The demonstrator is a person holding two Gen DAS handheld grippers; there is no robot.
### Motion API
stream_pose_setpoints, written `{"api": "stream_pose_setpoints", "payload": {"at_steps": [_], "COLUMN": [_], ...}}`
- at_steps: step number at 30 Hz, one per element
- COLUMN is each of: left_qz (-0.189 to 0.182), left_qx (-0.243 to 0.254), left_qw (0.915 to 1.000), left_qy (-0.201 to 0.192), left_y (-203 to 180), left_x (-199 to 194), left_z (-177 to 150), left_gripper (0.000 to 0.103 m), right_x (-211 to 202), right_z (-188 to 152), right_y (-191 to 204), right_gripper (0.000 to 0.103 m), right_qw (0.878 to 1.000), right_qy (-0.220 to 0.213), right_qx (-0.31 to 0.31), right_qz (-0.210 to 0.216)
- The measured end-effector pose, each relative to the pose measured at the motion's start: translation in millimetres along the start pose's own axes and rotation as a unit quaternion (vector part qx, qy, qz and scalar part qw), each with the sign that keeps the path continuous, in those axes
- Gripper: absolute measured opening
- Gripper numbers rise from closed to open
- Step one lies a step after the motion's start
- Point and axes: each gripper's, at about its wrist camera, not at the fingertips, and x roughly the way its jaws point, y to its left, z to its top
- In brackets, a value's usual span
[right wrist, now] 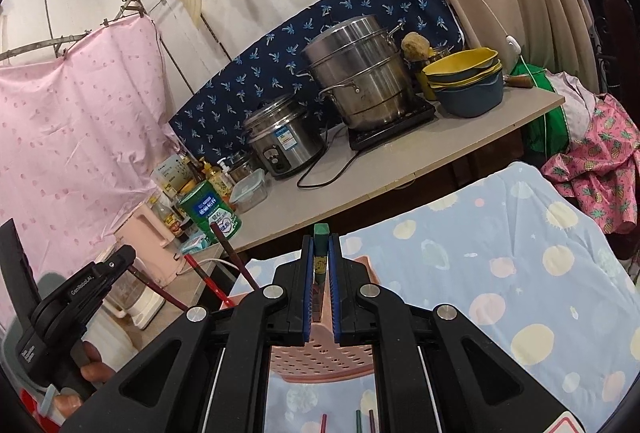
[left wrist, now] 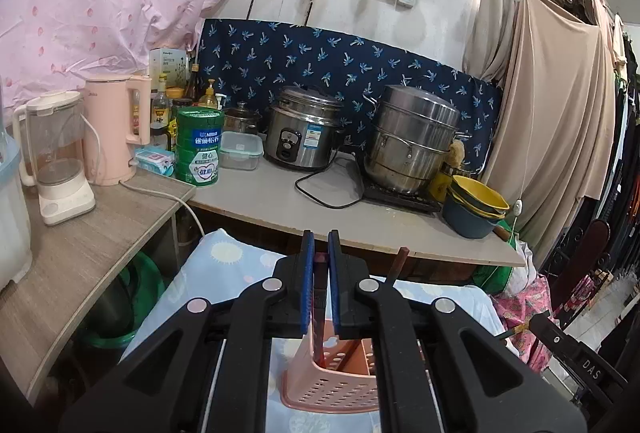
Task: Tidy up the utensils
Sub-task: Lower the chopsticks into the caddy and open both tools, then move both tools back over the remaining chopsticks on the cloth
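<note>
Both jaws nearly closed, left gripper (left wrist: 321, 253) pinching a red chopstick (left wrist: 319, 313), right gripper (right wrist: 321, 257) a green-tipped chopstick (right wrist: 320, 253): lower straight into pink holder (left wrist: 332, 385), then release.

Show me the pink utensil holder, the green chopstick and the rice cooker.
pink utensil holder (left wrist: 332, 385): left wrist view, perforated front wall.
green chopstick (right wrist: 320, 245): right wrist view, upper end between the fingers.
rice cooker (left wrist: 302, 137): left wrist view, steel body.
</note>
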Motion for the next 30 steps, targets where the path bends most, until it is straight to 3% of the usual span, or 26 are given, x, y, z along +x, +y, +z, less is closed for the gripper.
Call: {"api": "stream_pose_setpoints", "payload": {"at_steps": [6,8,12,21,30], "left_qz": [-0.001,0.003,0.009,0.011,0.011], "left_qx": [-0.004,-0.006,-0.014,-0.009,0.023], "left_qw": [0.9999,0.9999,0.9997,0.9992,0.9964], "left_qy": [0.012,0.013,0.021,0.038,0.080], "left_y": [2.4,3.4,7.6,13.2,11.2], "left_x": [4.7,3.9,1.7,-18.3,-49.2], "left_z": [-3.5,-5.4,-9.2,-25.5,-69.9], "left_gripper": [0.007,0.008,0.029,0.031,0.034], "right_x": [3.2,2.3,-4.2,-28.9,-61.9], "right_z": [-4.2,-5.3,-6.0,-16.1,-61.7], "right_y": [0.9,0.2,-4.3,-5.3,-6.7], "right_gripper": [0.008,0.013,0.027,0.028,0.029], "right_qw": [1.000,1.000,1.000,1.000,0.999], "right_qy": [0.008,0.004,-0.005,-0.001,0.040], "right_qx": [-0.004,-0.002,0.011,0.019,0.005], "right_qz": [-0.005,-0.010,-0.014,-0.003,-0.011]}}
